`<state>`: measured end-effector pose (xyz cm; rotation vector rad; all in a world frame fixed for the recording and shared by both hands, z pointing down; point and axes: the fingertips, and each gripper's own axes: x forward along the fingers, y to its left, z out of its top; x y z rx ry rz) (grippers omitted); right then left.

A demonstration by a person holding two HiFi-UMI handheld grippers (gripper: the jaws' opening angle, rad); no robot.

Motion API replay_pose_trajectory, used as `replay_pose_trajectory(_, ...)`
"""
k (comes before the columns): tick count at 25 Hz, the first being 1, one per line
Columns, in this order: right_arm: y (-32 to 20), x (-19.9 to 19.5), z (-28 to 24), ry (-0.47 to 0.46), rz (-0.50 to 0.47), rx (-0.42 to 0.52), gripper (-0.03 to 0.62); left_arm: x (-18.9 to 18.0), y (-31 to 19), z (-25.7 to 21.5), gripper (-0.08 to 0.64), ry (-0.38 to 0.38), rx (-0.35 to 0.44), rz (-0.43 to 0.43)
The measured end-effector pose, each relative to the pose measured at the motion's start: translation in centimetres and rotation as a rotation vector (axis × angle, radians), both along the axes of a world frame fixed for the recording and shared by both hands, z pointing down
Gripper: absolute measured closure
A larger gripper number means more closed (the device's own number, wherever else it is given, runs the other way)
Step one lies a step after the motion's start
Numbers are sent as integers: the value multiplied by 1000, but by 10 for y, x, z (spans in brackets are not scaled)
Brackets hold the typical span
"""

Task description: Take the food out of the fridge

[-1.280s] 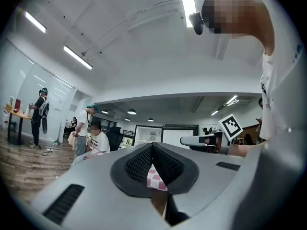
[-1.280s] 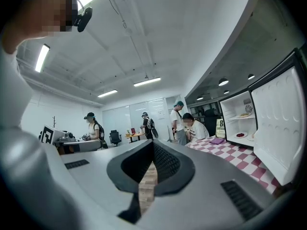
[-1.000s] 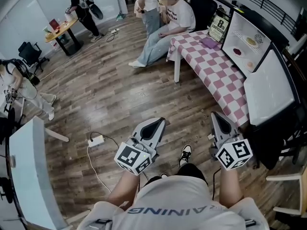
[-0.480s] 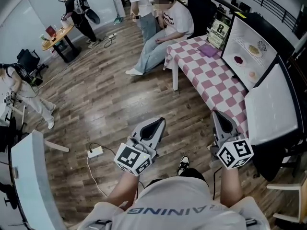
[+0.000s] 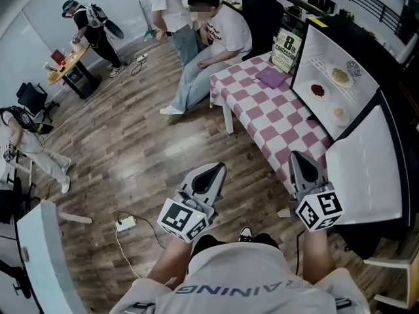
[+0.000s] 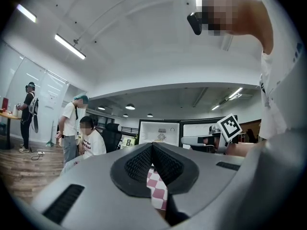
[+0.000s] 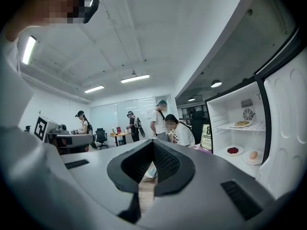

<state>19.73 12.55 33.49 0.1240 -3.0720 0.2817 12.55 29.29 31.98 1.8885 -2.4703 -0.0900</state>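
A room with a wood-plank floor (image 5: 150, 142) holds an open white fridge (image 5: 314, 48) at the far right. On its shelves sit a plate of red food (image 5: 318, 90), a plate of yellow food (image 5: 340, 76) and a plate with a pale round item (image 5: 338, 114). A table with a pink-and-white checked cloth (image 5: 275, 120) stands just left of it, a seated person (image 5: 219, 31) at its far end. Near the camera, well apart from the food, the left gripper (image 5: 213, 170) and right gripper (image 5: 298, 159) have their jaws pressed together, holding nothing.

Person is wearing a white short-sleeved shirt (image 5: 229, 275) with grey lettering running across it, and dark trousers (image 5: 219, 243). One black-and-white shoe (image 5: 246, 231) is showing. Left gripper (image 5: 213, 167) and right gripper (image 5: 298, 157) are showing grey shells, each bearing a black-and-white marker cube (image 5: 183, 218).
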Motion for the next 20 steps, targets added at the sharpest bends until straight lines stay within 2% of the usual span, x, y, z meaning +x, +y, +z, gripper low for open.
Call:
replay_pose_trajectory(4, -27, -15, 9, 15, 12, -5, 574, -18, -30, 8, 552, 20, -5, 7)
replay_pose_trajectory(9, -64, -28, 15, 17, 54, -25, 574, -43, -71, 9, 552, 7, 12, 37)
replay_pose_trajectory(16, -112, -48, 23, 34, 167, -24, 574, -83, -132, 15, 552, 20, 18, 156)
replay_pose_trajectory(20, -134, -76, 26, 52, 242, -29, 573, -121, -161, 18, 552, 33, 17, 227)
